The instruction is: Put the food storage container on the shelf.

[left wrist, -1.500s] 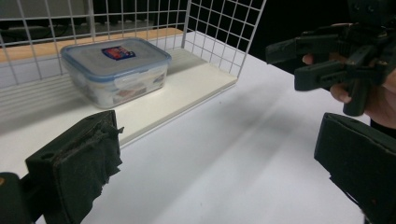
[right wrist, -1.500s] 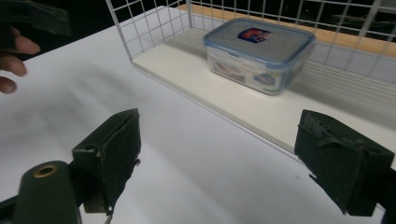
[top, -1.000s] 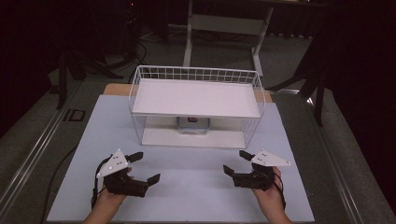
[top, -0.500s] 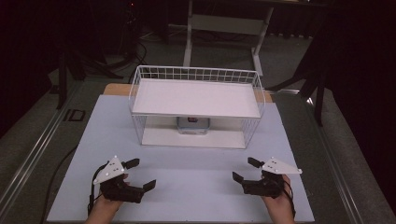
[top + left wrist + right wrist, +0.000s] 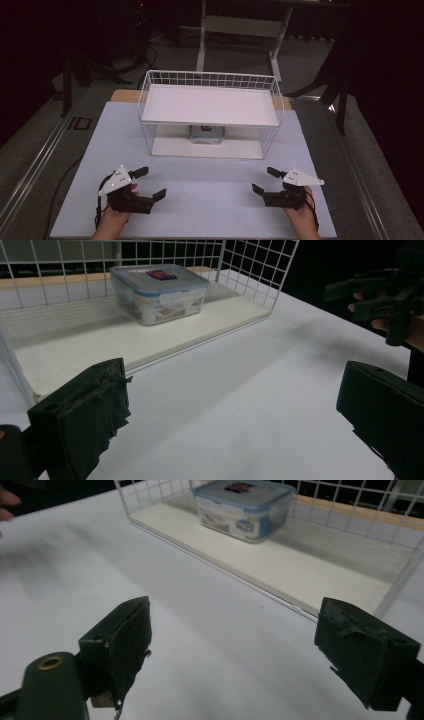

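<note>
While both the left gripper [image 5: 147, 183] and right gripper [image 5: 265, 181] are held wide open and empty, the box [image 5: 159, 292] under the rack [image 5: 210, 105] is best approached low and level.

You have two grippers in front of you, one in each hand: the left gripper [image 5: 148, 183] and the right gripper [image 5: 264, 180], each with two black jaws spread apart and each topped by one grey three-cornered plate. There is one white wire rack [image 5: 210, 116] with two levels, an upper shelf and a lower board. On the lower board sits one clear plastic box [image 5: 159, 291] with one blue-rimmed lid; what is packed inside it is too blurred for you to count. All of this rests on one white table [image 5: 200, 205]. Behind the table you can make out one pale metal stand [image 5: 240, 30], dimly lit.
</note>
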Motion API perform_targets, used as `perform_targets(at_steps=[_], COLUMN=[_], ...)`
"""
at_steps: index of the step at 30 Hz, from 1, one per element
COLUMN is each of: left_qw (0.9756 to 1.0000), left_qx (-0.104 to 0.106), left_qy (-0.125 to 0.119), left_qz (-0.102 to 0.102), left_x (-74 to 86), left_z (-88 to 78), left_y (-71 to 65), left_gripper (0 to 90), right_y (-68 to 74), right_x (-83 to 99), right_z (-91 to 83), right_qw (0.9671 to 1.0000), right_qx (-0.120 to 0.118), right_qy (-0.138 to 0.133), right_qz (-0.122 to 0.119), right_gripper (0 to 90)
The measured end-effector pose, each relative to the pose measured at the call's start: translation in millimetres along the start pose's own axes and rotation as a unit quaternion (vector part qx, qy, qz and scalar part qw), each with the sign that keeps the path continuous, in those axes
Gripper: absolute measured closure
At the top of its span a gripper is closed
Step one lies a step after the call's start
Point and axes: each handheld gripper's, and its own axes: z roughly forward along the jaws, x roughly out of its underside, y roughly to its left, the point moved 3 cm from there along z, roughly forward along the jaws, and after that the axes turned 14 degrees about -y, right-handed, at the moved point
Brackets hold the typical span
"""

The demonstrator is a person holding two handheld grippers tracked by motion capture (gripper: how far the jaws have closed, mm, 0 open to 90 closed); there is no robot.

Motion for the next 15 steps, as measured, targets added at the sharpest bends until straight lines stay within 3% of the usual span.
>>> perform_targets(at_steps=[7,11,14,15], left_qw=[0.9996,0.9995,0.9995,0.9996], left_qx=[-0.002,-0.008,-0.008,-0.008], left_qy=[-0.028,-0.03,-0.029,-0.028], left_qz=[-0.001,0.0,0.007,0.006], left_x=[-5.4,-3.5,-2.2,-1.6], left_z=[-5.0,-7.0,-7.9,-7.8], left_y=[0.7,2.3,3.0,3.5], left_gripper=[1.2,1.2,1.2,1.2], right_y=[-1.3,-0.1,0.0,-0.6], right_x=[-0.4,-1.2,-2.0,-3.5], right_z=[-0.4,0.4,0.7,1.0], right_qw=[0.9998,0.9994,0.9993,0.9988], right_qx=[-0.016,-0.03,-0.025,-0.029], right_qy=[-0.004,-0.017,-0.024,-0.032], right_qz=[-0.008,0.009,0.012,0.024], right_gripper=[15.1,15.1,15.0,14.9])
